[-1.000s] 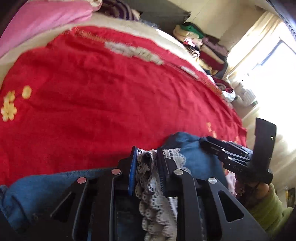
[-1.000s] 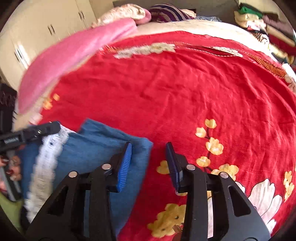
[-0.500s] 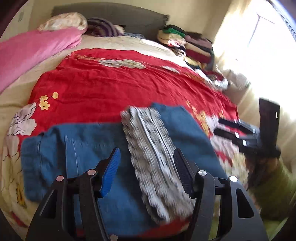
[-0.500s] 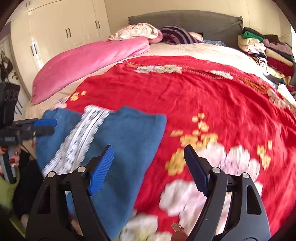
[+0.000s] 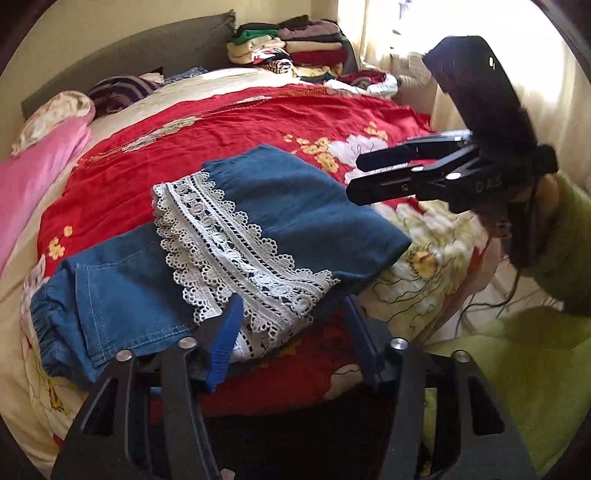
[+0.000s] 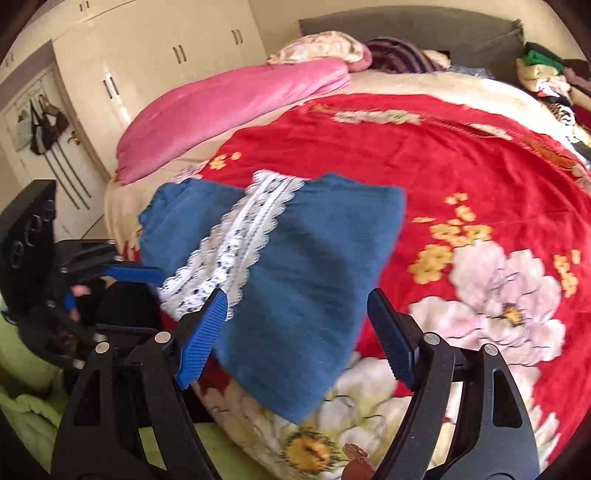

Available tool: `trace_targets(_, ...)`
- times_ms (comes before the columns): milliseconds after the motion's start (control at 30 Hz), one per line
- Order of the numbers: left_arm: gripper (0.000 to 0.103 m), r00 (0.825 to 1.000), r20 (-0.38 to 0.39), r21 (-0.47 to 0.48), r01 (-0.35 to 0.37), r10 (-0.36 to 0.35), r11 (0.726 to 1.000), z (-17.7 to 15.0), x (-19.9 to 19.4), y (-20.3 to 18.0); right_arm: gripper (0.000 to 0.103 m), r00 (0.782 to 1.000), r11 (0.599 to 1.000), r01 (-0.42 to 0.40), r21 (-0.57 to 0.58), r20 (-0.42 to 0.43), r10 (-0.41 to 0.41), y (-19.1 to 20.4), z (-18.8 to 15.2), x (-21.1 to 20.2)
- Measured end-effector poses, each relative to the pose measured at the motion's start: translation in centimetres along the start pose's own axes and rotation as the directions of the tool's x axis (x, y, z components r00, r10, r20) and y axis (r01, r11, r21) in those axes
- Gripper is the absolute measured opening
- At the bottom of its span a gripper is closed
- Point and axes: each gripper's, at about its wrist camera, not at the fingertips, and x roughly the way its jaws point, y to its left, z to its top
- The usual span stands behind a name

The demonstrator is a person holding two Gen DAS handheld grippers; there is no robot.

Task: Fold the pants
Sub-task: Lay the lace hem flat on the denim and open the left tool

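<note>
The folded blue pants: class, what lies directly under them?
The blue pants rest on the red floral blanket. The blanket beneath them is covered, so its pattern there cannot be seen.

Red floral blanket [image 5: 258, 122] — pink quilt [image 6: 236, 99], stacked clothes [image 5: 291, 48]

A wide bed fills the room under a red floral blanket [image 6: 424, 155], with a rolled pink quilt [image 6: 229, 99] along one side and a grey headboard [image 6: 406, 26] behind. Cream wardrobe doors [image 6: 155, 55] line one wall. Bright daylight floods through a curtained window [image 5: 399, 33] beside stacked folded clothes [image 5: 291, 44].
</note>
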Motion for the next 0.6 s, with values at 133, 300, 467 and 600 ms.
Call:
trace_targets(133,0.026,0.997,-0.062,0.079,-0.031,0.036,0.996,-0.5,2.2,-0.6,0.071,1.0,1.0,-0.022,0.008,-0.012,0.022,0.6,0.0,0.5)
trace_targets(300,0.008,1.0,-0.026,0.038,-0.015,0.016,0.999,-0.2,1.9,0.3,0.071,1.0,1.0,-0.016,0.013,-0.019,0.017,0.9,0.1,0.7)
trace_targets(467,0.008,1.0,0.018,-0.021,-0.001,0.002,1.0,-1.0,-0.6,1.9,0.071,0.999,0.999,-0.041,-0.013,-0.027,0.041,1.9,0.4,1.1)
trace_targets(600,0.01,1.0,-0.003,-0.058,0.002,-0.002,0.998,-1.8,-0.2,2.5,0.071,0.995,0.999,-0.022,-0.026,-0.101,0.019,2.4,-0.1,3.0)
